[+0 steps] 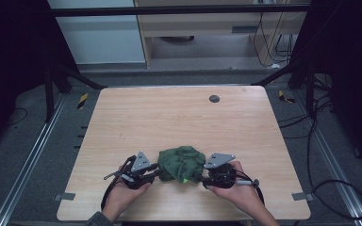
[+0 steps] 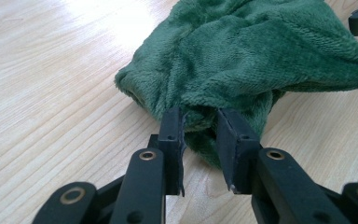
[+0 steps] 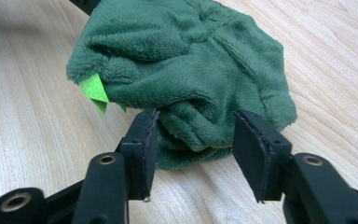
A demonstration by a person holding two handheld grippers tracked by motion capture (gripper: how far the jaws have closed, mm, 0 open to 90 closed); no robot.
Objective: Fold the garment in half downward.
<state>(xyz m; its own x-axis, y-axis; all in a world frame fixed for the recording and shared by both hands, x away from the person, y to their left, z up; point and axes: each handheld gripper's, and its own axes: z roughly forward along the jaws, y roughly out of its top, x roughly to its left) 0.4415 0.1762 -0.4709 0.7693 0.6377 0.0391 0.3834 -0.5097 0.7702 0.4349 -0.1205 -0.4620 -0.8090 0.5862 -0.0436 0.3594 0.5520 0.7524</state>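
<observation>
1. A crumpled green cloth (image 1: 181, 163) lies bunched on the wooden desk (image 1: 179, 117), near the desk's front edge and roughly midway across its width.
2. The left gripper (image 1: 156, 172) sits at the cloth's left side, held in the person's left hand (image 1: 125, 190). In the left gripper view its two black jaws stand close together with a fold of the cloth's (image 2: 242, 60) edge pinched between the pads (image 2: 172, 135); this gripper is clenched on the cloth.
3. The right gripper (image 1: 202, 178) sits at the cloth's right side, held in the right hand (image 1: 238, 190). In the right gripper view its jaws stand apart on either side of a bulge of the cloth (image 3: 186, 60). The left pad touches or nearly touches the fabric; the right pad (image 3: 251, 149) stands clear of it. This gripper is released, with the cloth between the jaws but not squeezed.
4. A small bright green tag (image 3: 94, 91) sticks out of the cloth's near side, just beside the right gripper's left jaw. It also shows as a bright speck at the cloth's front edge in the high view.
5. The cloth rests on the desk along its underside; the part pinched by the left gripper is lifted slightly off the surface.
6. A small dark round disc (image 1: 214, 98) sits in the desk's far part, well apart from the cloth.
7. A cable trails from each gripper toward the desk's front edge.
</observation>
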